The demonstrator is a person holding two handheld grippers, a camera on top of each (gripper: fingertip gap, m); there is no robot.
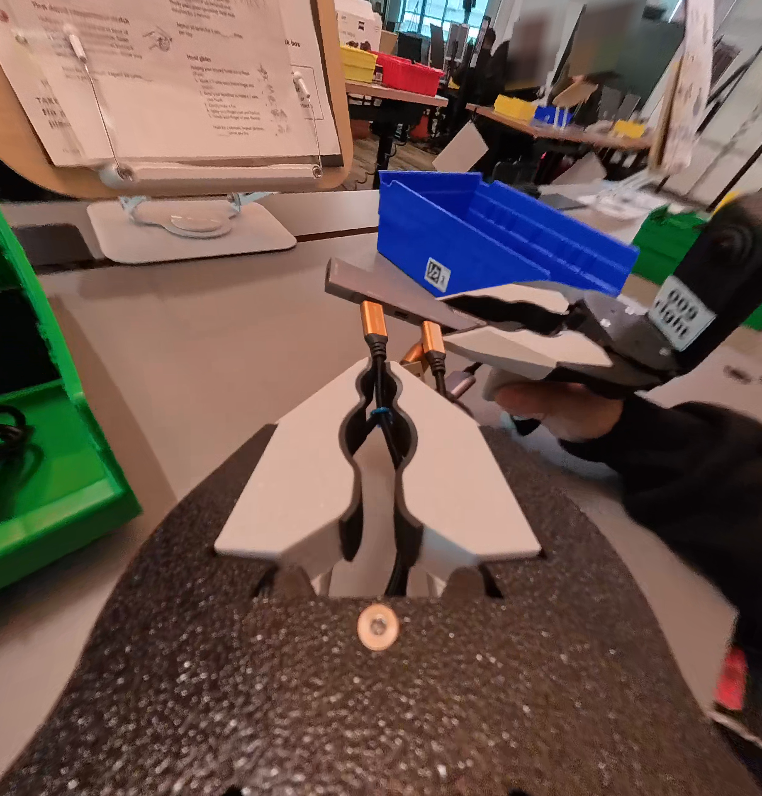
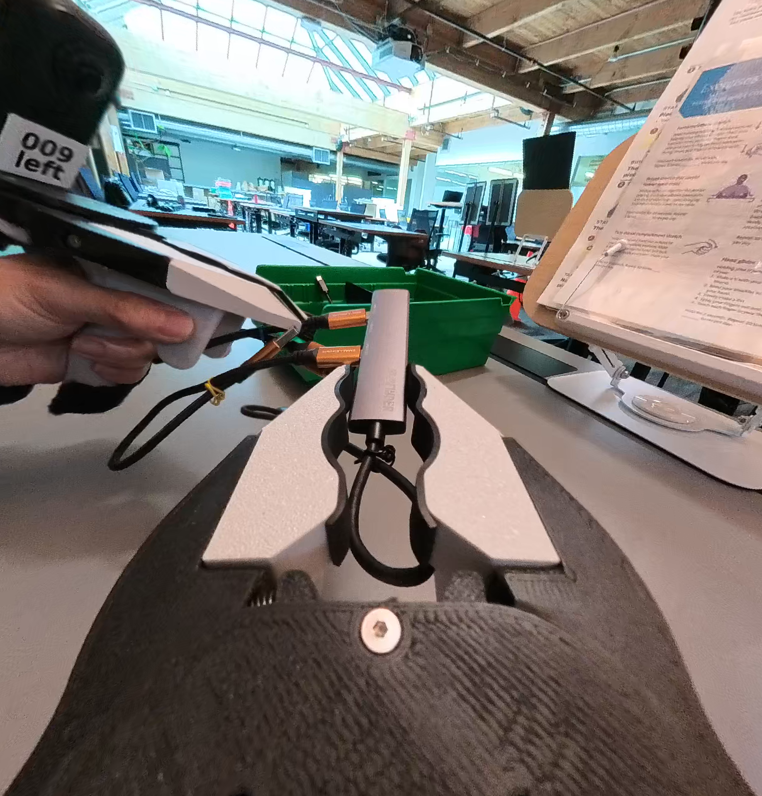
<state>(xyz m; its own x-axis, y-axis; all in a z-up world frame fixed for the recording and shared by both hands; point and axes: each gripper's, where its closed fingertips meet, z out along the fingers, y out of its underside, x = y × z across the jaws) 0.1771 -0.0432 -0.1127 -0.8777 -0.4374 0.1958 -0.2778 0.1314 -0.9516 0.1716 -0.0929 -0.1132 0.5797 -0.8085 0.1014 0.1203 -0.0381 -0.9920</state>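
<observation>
Here the right gripper [image 2: 377, 379] is clamped on a slim grey USB hub [image 2: 381, 357], holding it above the grey table [image 2: 47, 495] with its short black tail cable [image 2: 383, 517] looped back between the fingers. Two black braided cables with orange-copper plugs sit in ports along the hub's side: the farther plug [image 2: 344, 319] and the nearer plug [image 2: 336, 356]. In the left wrist view the same hub [image 1: 383, 286] juts leftward out of the right gripper [image 1: 452, 321], which comes in from the right, and both plugs hang beneath it.

The left gripper [image 1: 377, 366] has its fingers pressed together on the braided cable [image 1: 377, 387] just below the left-hand orange plug [image 1: 372, 318], the cable running down the wavy channel between its pads. A small blue tie [image 1: 377, 412] wraps that cable within the channel. In the right wrist view the left gripper [image 2: 301, 321] tip meets the cable right at the farther plug, with a bare hand [image 2: 68, 318] on its handle.

A blue bin [image 1: 491, 234] sits behind the hub in the left wrist view, a green bin [image 2: 435, 314] behind it in the right wrist view. A document stand [image 1: 189, 129] holding printed pages stands at the table's far edge
</observation>
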